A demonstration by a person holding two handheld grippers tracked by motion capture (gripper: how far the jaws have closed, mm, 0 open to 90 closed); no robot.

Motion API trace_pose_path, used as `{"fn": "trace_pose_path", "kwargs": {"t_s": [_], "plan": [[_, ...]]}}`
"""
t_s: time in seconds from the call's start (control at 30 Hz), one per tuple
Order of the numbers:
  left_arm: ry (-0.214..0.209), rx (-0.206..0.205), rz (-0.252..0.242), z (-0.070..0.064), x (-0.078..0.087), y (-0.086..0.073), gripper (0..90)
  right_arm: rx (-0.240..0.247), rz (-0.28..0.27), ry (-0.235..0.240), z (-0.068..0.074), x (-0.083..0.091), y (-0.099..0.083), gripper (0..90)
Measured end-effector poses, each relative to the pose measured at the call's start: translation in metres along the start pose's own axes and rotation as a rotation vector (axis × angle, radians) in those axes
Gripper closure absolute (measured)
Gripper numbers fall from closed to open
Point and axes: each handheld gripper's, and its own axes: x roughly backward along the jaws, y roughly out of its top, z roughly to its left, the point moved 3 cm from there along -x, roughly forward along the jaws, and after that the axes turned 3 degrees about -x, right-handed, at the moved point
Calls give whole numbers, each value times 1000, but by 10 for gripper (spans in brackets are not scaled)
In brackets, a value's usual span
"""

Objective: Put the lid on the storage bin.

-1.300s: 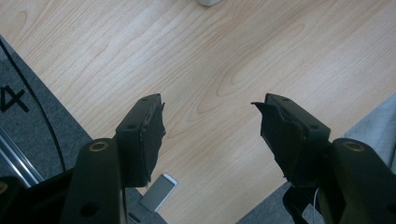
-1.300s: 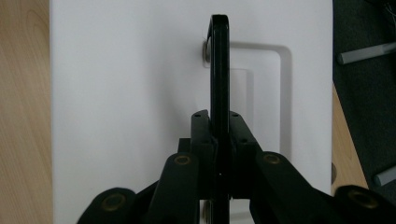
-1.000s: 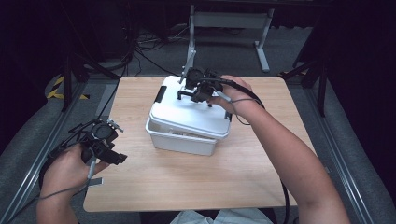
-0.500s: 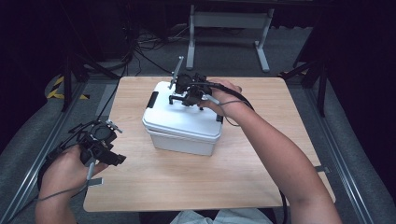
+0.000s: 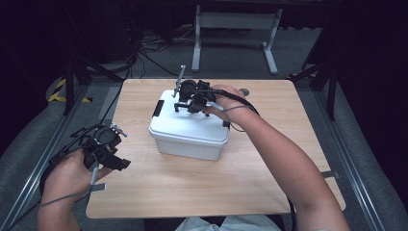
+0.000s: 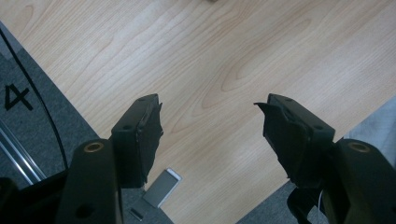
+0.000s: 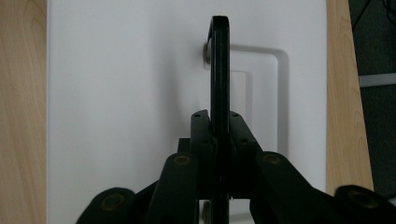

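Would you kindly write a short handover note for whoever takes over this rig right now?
Right gripper: shut on the black handle, raised upright over the lid.
Left gripper: open, holding nothing, over the table near its left edge.
White box: mid-table, lid on, black latch at its left end.
Done: handle gripped.
Left: probably lifting or moving the box; the left gripper is free to help.

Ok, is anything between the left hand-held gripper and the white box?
Nothing visible. The left hand-held gripper, jaws open, hovers over bare light wooden table left of the white lidded plastic box. The right hand-held gripper already clamps the box's black carry handle.
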Motion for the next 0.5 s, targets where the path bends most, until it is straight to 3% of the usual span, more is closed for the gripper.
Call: {"fn": "trace_pose_path", "kwargs": {"t_s": [0.27, 0.5], "plan": [[-2, 1, 1, 1, 0, -1, 370, 14, 23, -8, 2, -7, 5, 837], [-2, 6, -2, 2, 0, -3, 370, -14, 23, 19, -3, -13, -1, 835]]}}
